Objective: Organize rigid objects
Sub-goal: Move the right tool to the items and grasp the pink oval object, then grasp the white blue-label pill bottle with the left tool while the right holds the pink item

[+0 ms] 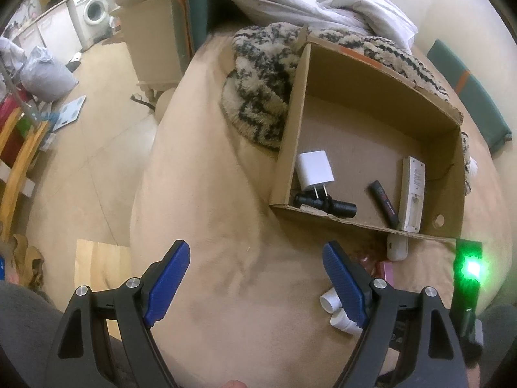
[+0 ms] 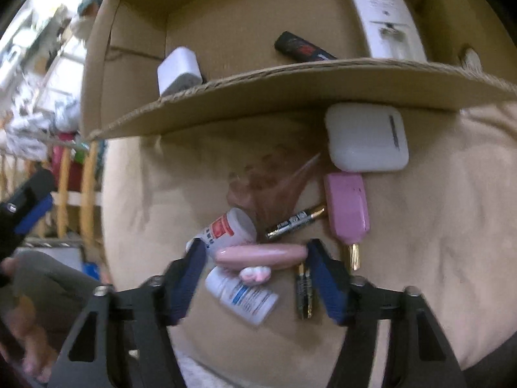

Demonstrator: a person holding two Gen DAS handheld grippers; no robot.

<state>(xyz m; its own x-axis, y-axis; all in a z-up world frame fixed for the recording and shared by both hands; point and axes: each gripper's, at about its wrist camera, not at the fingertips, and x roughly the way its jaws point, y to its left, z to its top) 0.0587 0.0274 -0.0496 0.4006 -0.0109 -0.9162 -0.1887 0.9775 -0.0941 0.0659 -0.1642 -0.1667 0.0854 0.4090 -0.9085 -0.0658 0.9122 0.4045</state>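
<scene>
Dim, fisheye-warped, right view blurred

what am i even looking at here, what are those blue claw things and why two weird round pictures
Nobody's robot: a person holds a two-finger claw in each hand, each with a fisheye camera looking along its blue fingers. The left claw hangs open over a beige cushion, holding nothing. Ahead sits a cardboard box containing a white charger, a black tube and a white remote. The right claw is open around a pink oval item, not yet gripping. Nearby lie pill bottles, batteries, a pink stick and a white case.
</scene>
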